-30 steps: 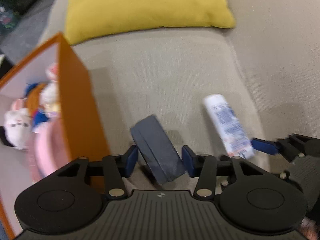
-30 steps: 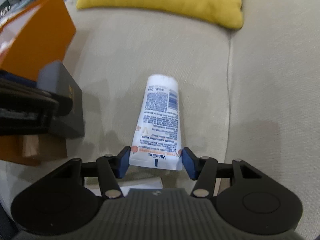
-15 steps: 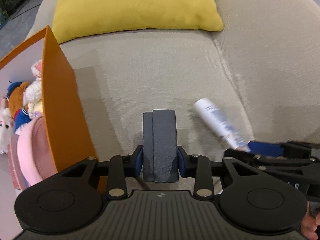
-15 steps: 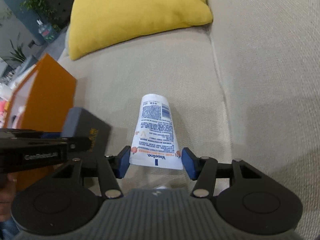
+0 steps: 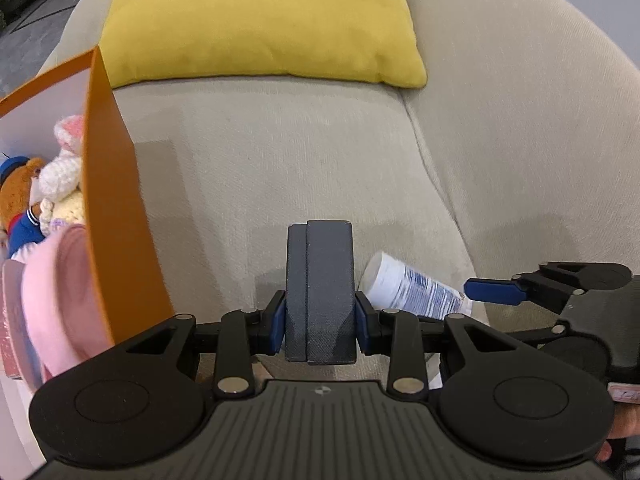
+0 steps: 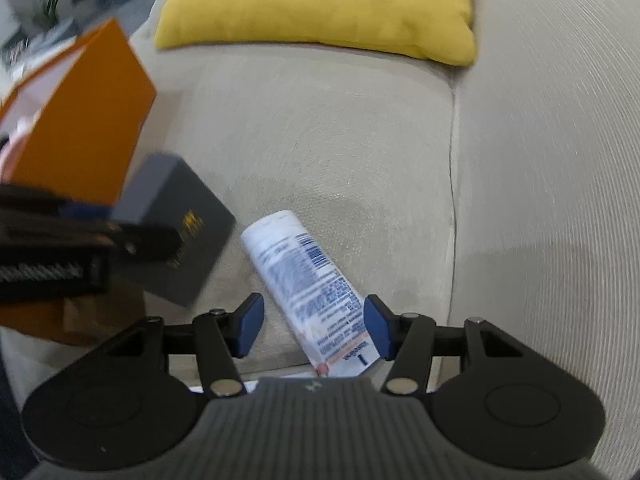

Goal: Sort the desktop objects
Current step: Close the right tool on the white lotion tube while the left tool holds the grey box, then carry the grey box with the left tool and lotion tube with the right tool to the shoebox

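Observation:
My left gripper [image 5: 320,320] is shut on a dark grey box [image 5: 320,292] and holds it upright above the beige sofa seat, just right of the orange box [image 5: 116,216]. The grey box [image 6: 180,236] also shows in the right wrist view, with gold lettering. A white Vaseline tube [image 6: 308,280] lies on the seat between my right gripper's [image 6: 314,328] open fingers, tilted, its flat end near the right finger. The tube [image 5: 412,286] shows in the left wrist view too, right of the grey box.
The orange box holds soft toys [image 5: 48,184] and a pink item [image 5: 60,304]. A yellow cushion [image 5: 260,20] lies at the back of the seat. The sofa's armrest [image 6: 560,160] rises on the right. A seam [image 6: 452,168] runs between seat and armrest.
My left gripper closed on the grey box and turned it upright. My right gripper opened wider and the tube now lies tilted, loose between its fingers.

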The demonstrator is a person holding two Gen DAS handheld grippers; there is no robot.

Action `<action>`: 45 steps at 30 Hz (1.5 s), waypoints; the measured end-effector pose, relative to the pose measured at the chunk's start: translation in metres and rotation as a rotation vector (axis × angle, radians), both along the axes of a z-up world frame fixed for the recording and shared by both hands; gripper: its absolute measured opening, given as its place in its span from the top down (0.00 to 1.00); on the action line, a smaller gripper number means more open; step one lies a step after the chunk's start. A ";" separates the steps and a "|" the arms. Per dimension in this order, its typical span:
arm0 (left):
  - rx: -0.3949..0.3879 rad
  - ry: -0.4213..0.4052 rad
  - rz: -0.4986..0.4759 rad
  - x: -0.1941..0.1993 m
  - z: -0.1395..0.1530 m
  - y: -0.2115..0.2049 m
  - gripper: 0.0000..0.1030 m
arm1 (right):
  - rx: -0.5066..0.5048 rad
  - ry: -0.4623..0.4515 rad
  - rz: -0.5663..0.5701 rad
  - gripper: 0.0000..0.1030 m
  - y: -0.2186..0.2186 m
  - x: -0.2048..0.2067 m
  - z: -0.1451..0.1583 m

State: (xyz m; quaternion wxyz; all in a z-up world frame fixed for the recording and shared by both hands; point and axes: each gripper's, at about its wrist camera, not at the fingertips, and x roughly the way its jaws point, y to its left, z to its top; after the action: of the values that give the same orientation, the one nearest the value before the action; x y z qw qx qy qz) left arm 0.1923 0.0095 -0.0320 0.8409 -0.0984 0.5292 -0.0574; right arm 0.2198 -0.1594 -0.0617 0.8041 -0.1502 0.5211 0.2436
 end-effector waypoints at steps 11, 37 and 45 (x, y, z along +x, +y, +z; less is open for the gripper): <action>-0.067 -0.049 -0.034 -0.006 0.005 0.010 0.63 | -0.107 0.020 0.162 0.48 0.006 -0.004 -0.011; -0.083 -0.100 -0.072 -0.017 0.025 0.009 0.63 | 0.018 -0.049 0.063 1.00 -0.018 -0.010 0.031; -0.061 -0.131 -0.084 -0.030 0.039 0.010 0.63 | -0.035 -0.063 0.138 0.93 -0.019 -0.005 0.032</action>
State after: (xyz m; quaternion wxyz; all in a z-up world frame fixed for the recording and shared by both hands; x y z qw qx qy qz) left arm 0.1626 0.0197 0.0074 0.8672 -0.0977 0.4747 -0.1148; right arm 0.2151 -0.1786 -0.0302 0.7986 -0.2075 0.4881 0.2844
